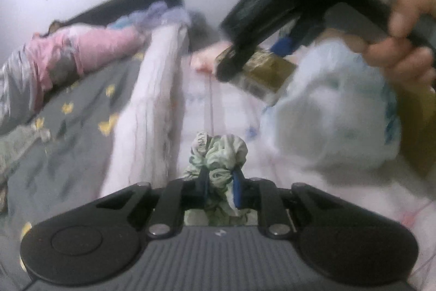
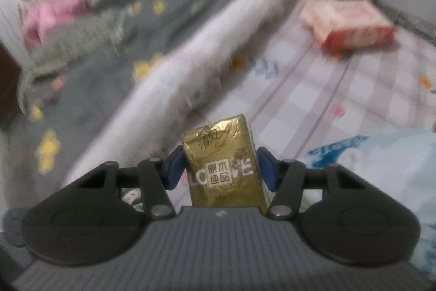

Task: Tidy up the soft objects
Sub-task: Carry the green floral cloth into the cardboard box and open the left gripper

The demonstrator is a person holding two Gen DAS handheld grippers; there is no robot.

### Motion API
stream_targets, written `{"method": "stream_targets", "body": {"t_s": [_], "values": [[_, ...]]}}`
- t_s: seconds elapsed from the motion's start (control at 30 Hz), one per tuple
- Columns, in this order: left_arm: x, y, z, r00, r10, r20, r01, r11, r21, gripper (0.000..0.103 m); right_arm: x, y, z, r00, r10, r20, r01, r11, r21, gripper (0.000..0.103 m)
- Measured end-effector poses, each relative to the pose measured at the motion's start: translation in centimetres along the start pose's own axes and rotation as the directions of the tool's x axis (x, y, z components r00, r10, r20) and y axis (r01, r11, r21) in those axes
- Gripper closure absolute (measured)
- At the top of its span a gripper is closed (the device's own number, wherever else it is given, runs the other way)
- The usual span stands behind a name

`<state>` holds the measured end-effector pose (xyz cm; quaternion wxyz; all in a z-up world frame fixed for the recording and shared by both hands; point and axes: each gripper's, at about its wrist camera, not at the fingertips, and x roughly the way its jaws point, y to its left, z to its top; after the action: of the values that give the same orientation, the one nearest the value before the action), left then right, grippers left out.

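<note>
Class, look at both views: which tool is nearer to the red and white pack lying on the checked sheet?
Right, probably. The right tool, clamped on a gold tissue pack, points toward the red and white pack. The left tool, holding a green scrunchie, sits further back.

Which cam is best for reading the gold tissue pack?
Right wrist: the gold tissue pack sits sharp and centered between the right gripper pads, label legible. Left wrist shows it only blurred, partly behind that gripper.

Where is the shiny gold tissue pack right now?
The gold tissue pack sits between the right gripper's blue pads, above the checked sheet.
</note>
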<state>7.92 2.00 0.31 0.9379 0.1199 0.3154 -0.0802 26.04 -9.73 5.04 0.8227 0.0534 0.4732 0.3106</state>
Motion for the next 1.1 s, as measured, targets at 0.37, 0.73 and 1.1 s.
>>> {"method": "stream_targets", "body": {"t_s": [0.37, 0.73, 1.1], "values": [[-3.7, -7.8, 8.3, 0.934, -0.299, 0.193, 0.279, 0.952, 0.125, 0.086, -22.4, -8.7, -6.6, 0.943, -0.206, 0.26, 0.146, 0.962, 0.232, 0.047], [0.5, -22.4, 13.8, 0.786, -0.617, -0.031, 0.613, 0.773, 0.167, 0.085, -29.5, -19.6, -18.9, 0.908, -0.39, 0.154, 0.259, 0.81, 0.526, 0.047], [6.9, -29.8, 12.4, 0.765, -0.592, -0.252, 0.639, 0.748, 0.181, 0.068, -29.6, -24.1, -22.4, 0.913, -0.383, 0.139, 0.234, 0.773, 0.59, 0.047]]}}
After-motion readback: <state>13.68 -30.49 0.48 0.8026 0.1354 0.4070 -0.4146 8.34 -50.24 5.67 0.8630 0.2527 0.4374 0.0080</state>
